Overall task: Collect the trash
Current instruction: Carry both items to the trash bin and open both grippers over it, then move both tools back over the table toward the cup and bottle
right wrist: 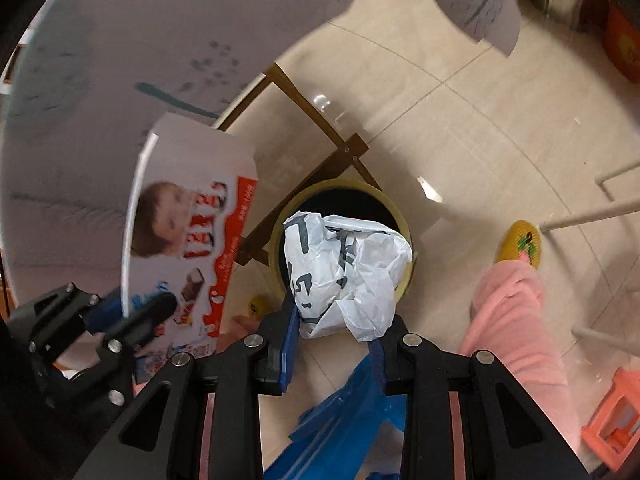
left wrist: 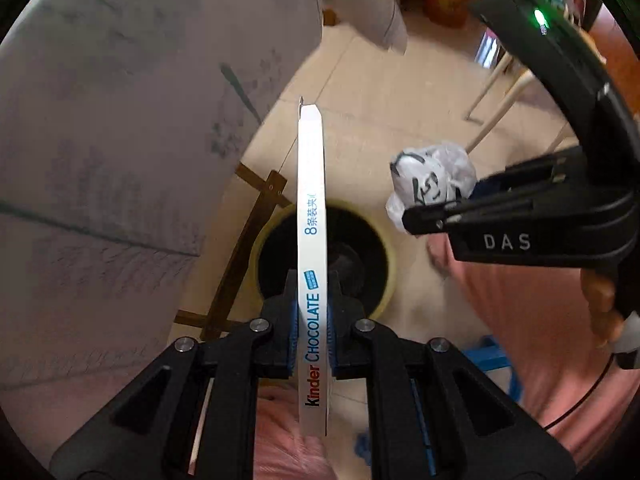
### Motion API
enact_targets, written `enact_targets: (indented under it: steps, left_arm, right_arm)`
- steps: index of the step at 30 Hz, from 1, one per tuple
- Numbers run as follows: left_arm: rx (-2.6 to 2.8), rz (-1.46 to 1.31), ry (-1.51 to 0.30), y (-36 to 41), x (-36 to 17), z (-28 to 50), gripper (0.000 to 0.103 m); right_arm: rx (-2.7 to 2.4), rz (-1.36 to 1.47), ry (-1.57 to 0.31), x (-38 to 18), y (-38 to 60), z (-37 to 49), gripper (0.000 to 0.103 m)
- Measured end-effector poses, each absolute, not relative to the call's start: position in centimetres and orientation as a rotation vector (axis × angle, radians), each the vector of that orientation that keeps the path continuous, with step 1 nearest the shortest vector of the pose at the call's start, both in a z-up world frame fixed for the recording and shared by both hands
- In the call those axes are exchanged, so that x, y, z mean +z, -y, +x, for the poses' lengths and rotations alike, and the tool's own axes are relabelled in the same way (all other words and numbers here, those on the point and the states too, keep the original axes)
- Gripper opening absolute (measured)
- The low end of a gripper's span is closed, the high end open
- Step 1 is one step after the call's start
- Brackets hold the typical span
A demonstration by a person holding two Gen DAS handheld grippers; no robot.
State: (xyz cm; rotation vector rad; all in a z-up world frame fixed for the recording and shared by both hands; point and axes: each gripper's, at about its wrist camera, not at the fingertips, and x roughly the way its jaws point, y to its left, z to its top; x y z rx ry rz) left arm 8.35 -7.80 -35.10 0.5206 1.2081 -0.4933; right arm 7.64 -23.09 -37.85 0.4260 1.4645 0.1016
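Left wrist view: left gripper (left wrist: 312,332) squeezing chocolate box (left wrist: 312,264), right gripper (right wrist: 336,320) pinching crumpled bag (right wrist: 344,272) over bin (right wrist: 402,222). Could miss bin if dropped off-centre.

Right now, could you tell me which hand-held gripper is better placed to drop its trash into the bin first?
Right, probably: its crumpled white bag hangs over the bin mouth, while the left's flattened Kinder box appears beside the rim.

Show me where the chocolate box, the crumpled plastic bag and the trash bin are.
chocolate box (left wrist: 313,264), left wrist view, narrow printed side.
crumpled plastic bag (right wrist: 344,276), right wrist view, middle of the wad.
trash bin (right wrist: 405,226), right wrist view, yellowish rim.
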Motion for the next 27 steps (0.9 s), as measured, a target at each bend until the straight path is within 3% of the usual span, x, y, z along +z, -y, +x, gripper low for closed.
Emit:
enact_targets:
  steps: [4,13,16,18,27]
  left_arm:
    - [-0.486,0.555,-1.214,7.8,-37.1,9.5,0.009]
    - [-0.458,0.644,-1.192,7.8,-39.0,11.1,0.011]
    - [-0.465,0.665,-1.199,7.9,-39.3,11.1,0.032]
    - [-0.464,0.671,-1.184,8.5,-39.1,11.1,0.042]
    - [-0.501,0.641,-1.138,8.9,-35.3,10.2,0.042]
  right_arm:
    - [0.105,0.429,-1.493,-40.1,21.9,9.5,0.032]
    - [0.090,0.442,-1.505,-43.1,20.9,12.3,0.055]
    - [0.075,0.458,-1.502,-43.9,21.0,12.6,0.067]
    - [0.071,0.463,-1.499,-44.9,21.1,13.3,0.068]
    - [0.068,0.461,-1.486,-43.9,22.0,13.0,0.068]
